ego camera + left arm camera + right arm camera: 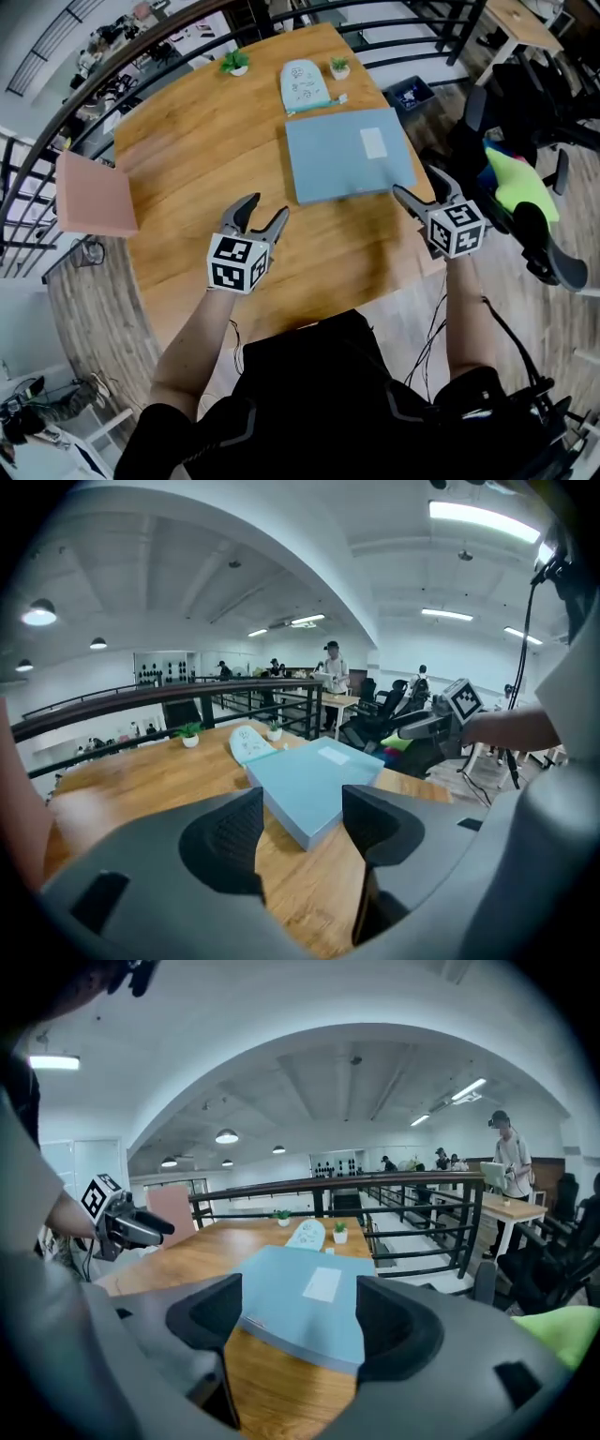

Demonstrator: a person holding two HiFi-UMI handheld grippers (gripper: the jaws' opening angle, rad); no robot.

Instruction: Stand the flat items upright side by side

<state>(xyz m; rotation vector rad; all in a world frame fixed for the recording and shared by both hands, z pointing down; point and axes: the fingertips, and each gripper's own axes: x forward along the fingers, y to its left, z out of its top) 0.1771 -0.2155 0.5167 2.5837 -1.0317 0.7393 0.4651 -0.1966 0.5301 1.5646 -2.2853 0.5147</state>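
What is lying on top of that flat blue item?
Only a white label sits on the flat blue item. Whatever lies between it and the table is covered.

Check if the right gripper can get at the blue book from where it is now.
Probably yes. The right gripper is open and empty, the blue book lies flat just ahead of its jaws near its right corner, and nothing stands between them.
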